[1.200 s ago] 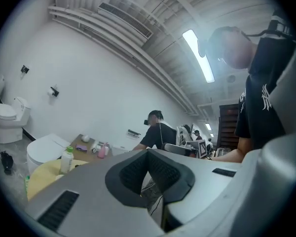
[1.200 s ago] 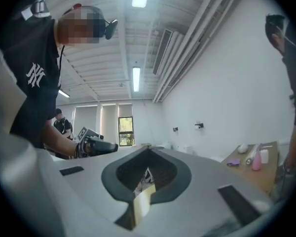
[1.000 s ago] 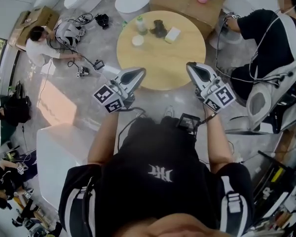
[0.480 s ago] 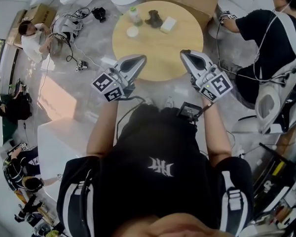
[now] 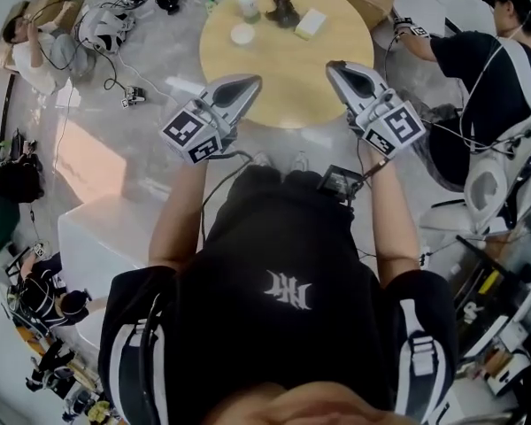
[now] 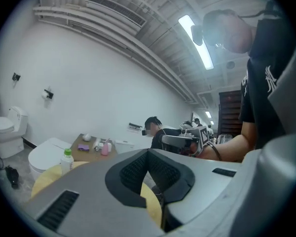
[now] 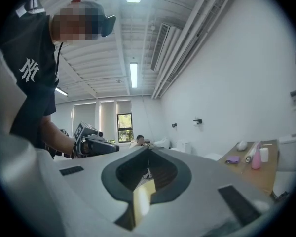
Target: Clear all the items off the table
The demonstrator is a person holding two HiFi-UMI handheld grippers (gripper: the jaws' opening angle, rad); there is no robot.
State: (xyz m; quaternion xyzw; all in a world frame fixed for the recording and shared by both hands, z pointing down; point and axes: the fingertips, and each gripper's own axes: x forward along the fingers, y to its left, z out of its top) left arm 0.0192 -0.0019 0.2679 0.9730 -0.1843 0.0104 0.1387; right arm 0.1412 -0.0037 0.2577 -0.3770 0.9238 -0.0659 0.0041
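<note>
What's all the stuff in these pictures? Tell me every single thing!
Table: one, light wood, round, ahead of the grippers.
Bottle: one, clear with green cap, table's far left.
Small disc: one, white, nearer than the bottle.
Dark lump: one, blackish, right of the bottle; too small to identify.
Block: one, pale, right of the lump.
Seated person: one, black shirt, right of the table.
Person on floor: one, white top, upper left.
Left gripper: one, grey, shut, empty.
Right gripper: one, grey, shut, empty.
</note>
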